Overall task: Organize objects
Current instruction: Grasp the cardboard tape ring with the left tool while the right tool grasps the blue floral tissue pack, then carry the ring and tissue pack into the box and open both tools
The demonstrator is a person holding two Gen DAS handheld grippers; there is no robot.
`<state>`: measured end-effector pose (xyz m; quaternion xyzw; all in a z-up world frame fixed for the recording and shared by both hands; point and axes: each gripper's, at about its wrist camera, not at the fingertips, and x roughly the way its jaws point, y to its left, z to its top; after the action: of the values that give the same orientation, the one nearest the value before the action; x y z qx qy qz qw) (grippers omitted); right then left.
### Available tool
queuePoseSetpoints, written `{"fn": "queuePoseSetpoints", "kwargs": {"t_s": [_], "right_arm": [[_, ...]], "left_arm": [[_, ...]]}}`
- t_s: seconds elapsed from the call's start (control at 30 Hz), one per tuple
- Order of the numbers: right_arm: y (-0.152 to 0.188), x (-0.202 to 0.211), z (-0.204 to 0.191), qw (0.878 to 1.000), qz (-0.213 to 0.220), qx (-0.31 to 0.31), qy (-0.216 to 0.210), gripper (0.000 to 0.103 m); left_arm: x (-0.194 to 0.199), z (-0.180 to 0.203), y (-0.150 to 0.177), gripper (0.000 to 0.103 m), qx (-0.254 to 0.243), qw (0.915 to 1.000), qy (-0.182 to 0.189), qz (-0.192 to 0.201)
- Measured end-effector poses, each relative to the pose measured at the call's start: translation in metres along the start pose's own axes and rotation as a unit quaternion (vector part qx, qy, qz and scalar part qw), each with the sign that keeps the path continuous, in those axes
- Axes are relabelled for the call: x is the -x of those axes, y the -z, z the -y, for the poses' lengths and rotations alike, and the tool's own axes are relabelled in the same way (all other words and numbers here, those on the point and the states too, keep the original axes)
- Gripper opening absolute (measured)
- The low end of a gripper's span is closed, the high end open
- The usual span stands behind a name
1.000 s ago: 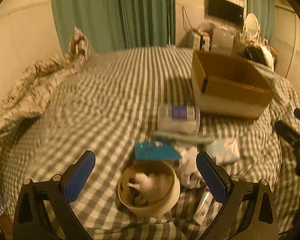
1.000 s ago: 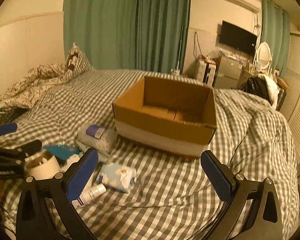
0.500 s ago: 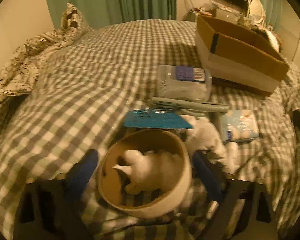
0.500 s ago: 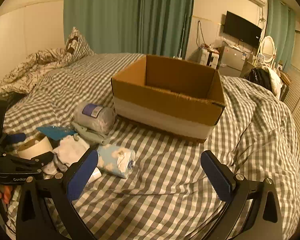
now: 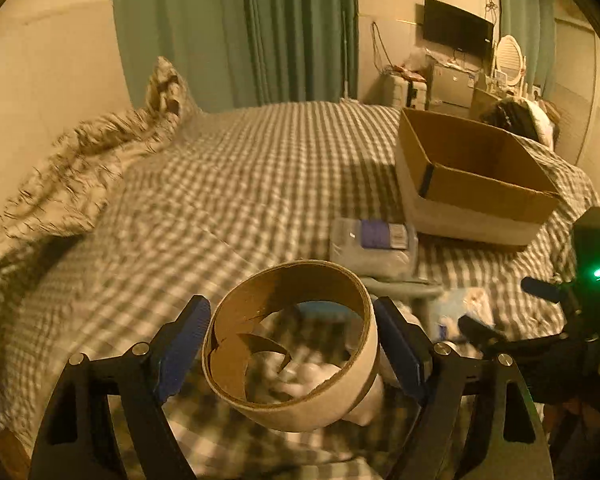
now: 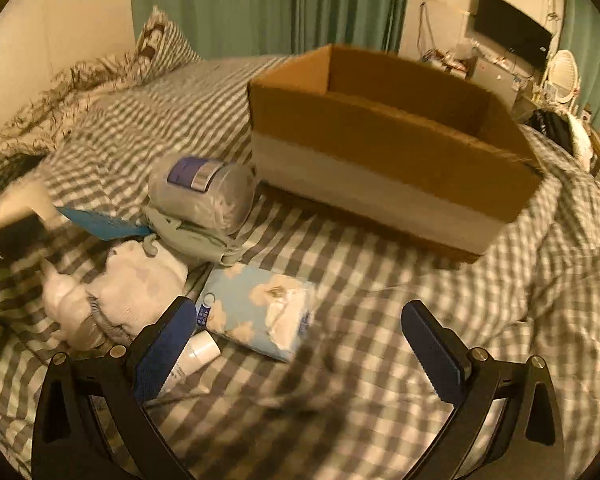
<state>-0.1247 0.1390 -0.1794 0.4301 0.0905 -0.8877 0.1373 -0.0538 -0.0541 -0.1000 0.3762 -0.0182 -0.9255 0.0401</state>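
Note:
My left gripper [image 5: 292, 344] is shut on a wide cardboard tape ring [image 5: 320, 392], held lifted above the checked bed. An open cardboard box [image 5: 472, 184] stands at the right; it also shows in the right wrist view [image 6: 380, 152]. My right gripper [image 6: 296, 344] is open and empty, low over a blue tissue pack [image 6: 260, 312] and a white tube [image 6: 192, 356]. A clear wrapped roll [image 6: 202, 188], a grey hanger [image 6: 192, 236], white socks [image 6: 128, 280] and a teal card [image 6: 100, 224] lie to its left.
Both grippers are over a grey checked bed [image 5: 220, 184] with a rumpled patterned duvet [image 5: 60, 168] and pillow at the far left. Green curtains, a TV and cluttered shelves stand beyond. The right gripper's body [image 5: 580, 320] shows at the left view's right edge.
My left gripper closed on the cardboard ring and lifted it off the bed, leaving the white socks behind. My right gripper moved down and closer to the tissue pack.

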Motion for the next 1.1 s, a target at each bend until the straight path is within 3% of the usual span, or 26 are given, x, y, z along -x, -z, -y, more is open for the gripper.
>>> {"fn": "queuePoseSetpoints", "kwargs": {"t_s": [0.2, 0.3, 0.43, 0.6, 0.77, 0.97, 1.1], "right_arm": [[-0.002, -0.037, -0.025, 0.999, -0.037, 0.029, -0.014, 0.102], [0.004, -0.047, -0.03, 0.998, -0.05, 0.042, -0.003, 0.085], [0.009, -0.03, -0.025, 0.999, -0.029, 0.038, -0.003, 0.083], [0.01, 0.024, -0.002, 1.0, 0.014, 0.018, -0.005, 0.082], [-0.006, 0.09, 0.03, 0.997, 0.075, 0.0, -0.003, 0.082], [-0.052, 0.164, 0.069, 0.989, 0.145, 0.005, 0.022, 0.082], [-0.081, 0.186, 0.094, 0.985, 0.171, -0.003, 0.025, 0.082]], "left_arm": [[-0.009, -0.011, 0.001, 0.085, 0.004, 1.0, -0.003, -0.003], [-0.012, -0.011, 0.004, 0.085, 0.003, 1.0, -0.006, -0.005], [-0.005, -0.007, 0.003, 0.085, 0.003, 1.0, 0.001, -0.001], [0.019, 0.011, -0.008, 0.085, -0.007, 0.9996, 0.014, 0.023], [0.05, 0.043, -0.032, 0.085, -0.027, 0.9964, 0.057, 0.056], [0.077, 0.083, -0.086, 0.085, -0.057, 0.9875, 0.105, 0.103], [0.069, 0.105, -0.119, 0.085, -0.066, 0.9851, 0.109, 0.115]]}}
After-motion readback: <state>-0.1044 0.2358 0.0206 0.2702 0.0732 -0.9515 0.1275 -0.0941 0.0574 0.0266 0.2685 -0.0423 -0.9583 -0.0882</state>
